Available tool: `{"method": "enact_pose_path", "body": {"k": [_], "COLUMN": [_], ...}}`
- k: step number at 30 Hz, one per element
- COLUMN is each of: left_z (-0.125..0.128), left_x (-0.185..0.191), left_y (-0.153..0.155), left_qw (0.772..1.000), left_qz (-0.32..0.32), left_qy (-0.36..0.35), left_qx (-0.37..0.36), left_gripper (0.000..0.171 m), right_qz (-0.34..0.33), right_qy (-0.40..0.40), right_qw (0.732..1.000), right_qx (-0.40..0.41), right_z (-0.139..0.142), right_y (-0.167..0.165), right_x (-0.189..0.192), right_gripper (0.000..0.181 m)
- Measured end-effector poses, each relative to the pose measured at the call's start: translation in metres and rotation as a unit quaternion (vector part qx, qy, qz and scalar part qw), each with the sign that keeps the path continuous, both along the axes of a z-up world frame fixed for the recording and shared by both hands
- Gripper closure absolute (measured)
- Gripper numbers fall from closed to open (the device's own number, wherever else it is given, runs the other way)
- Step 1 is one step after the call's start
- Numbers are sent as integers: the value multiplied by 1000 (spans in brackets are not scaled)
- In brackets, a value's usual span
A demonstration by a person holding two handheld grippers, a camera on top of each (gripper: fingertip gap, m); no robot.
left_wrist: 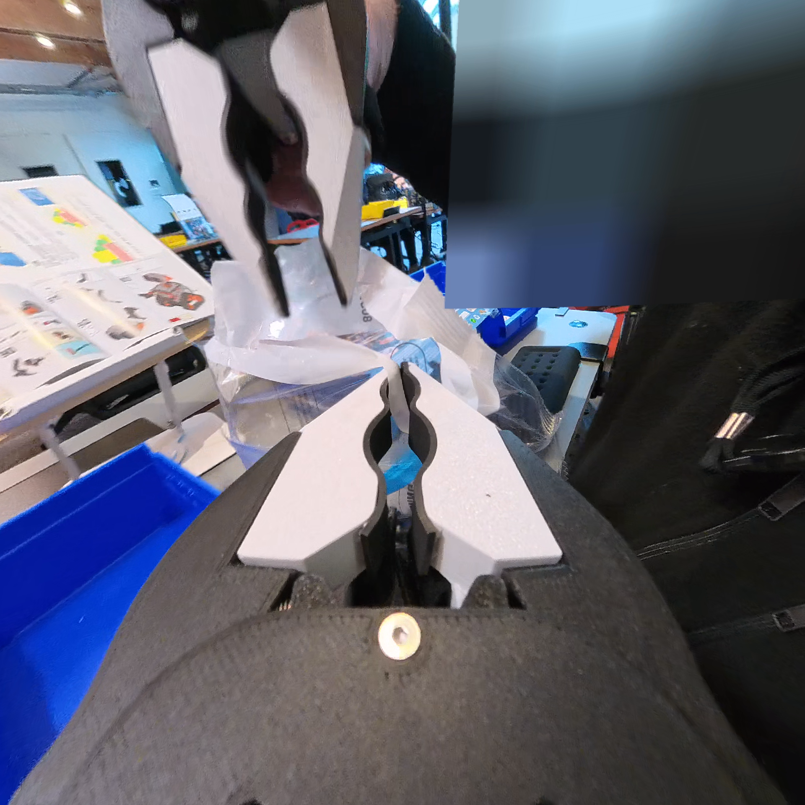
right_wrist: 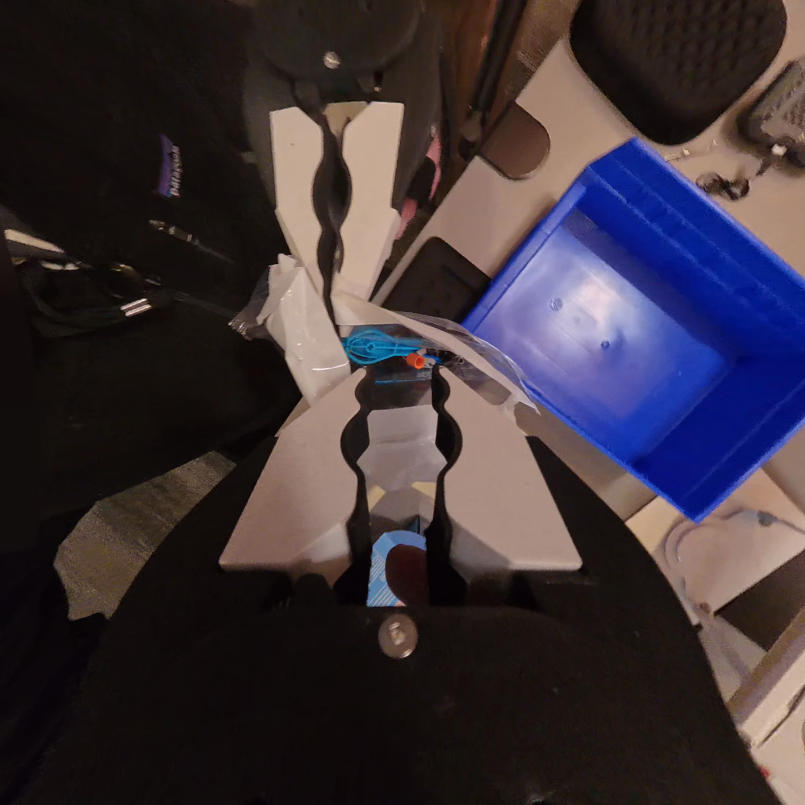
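Note:
A crumpled clear and white plastic bag [left_wrist: 305, 353] hangs between my two grippers. My left gripper [left_wrist: 398, 377] is shut on a fold of the bag's edge. In the right wrist view the left gripper [right_wrist: 333, 300] comes from the top, pinching the bag [right_wrist: 305, 344]. My right gripper [right_wrist: 398, 375] is open, its fingers either side of the bag's upper part. Inside the bag I see a coiled light blue cord [right_wrist: 370, 348] and a small orange piece [right_wrist: 415, 360]. In the left wrist view the right gripper [left_wrist: 313, 302] reaches down from above with its tips over the bag.
A blue plastic bin [left_wrist: 87, 544] sits beside the bag, and in the right wrist view it [right_wrist: 718, 457] looks empty. A picture instruction booklet [left_wrist: 78, 270] leans on a stand at left. A person in black clothing [left_wrist: 697, 479] stands close by. A black perforated pad [left_wrist: 544, 370] lies on the white table.

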State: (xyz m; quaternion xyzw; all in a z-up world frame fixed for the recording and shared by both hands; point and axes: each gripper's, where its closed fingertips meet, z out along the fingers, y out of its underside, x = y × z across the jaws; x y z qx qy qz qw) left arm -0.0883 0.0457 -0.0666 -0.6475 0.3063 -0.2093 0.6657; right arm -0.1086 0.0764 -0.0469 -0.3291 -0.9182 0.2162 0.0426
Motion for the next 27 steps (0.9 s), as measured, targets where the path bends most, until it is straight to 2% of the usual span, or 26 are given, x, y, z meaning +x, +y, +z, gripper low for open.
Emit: {"method": "enact_pose_path", "body": {"k": [4,7,11,15,18,21,23,27], "left_z": [1,0,-14,-31,-33,-27,-20,-15], "left_x": [21,33,50,47,38,24,29,46], "left_y": [12,21,38,68,88,113,126,157], "left_qw": [1000,1000,997,991,984,983,988,990], "left_qz": [-14,-21,-42,-4,29,68,66,85], "left_qy": [9,11,50,106,148,135,96,61], "left_qx": [-1,-4,-50,-80,-95,-101,-100,-90], "left_gripper": [171,171,171,171,171,171,171,171], "right_qz": [-41,-79,-152,-214,-254,-308,-335,-382], "right_qy": [15,66,119,159,174,185,202,260], "right_qw": [999,995,981,963,951,933,920,886], "right_qx": [12,-4,21,40,36,15,-24,-34], "right_z": [3,28,47,48,36,16,1,-40], "right_y": [20,35,71,93,105,115,110,100], "right_x": [18,38,88,139,175,202,208,191], "right_gripper": [152,152,147,146,147,140,118,94]}}
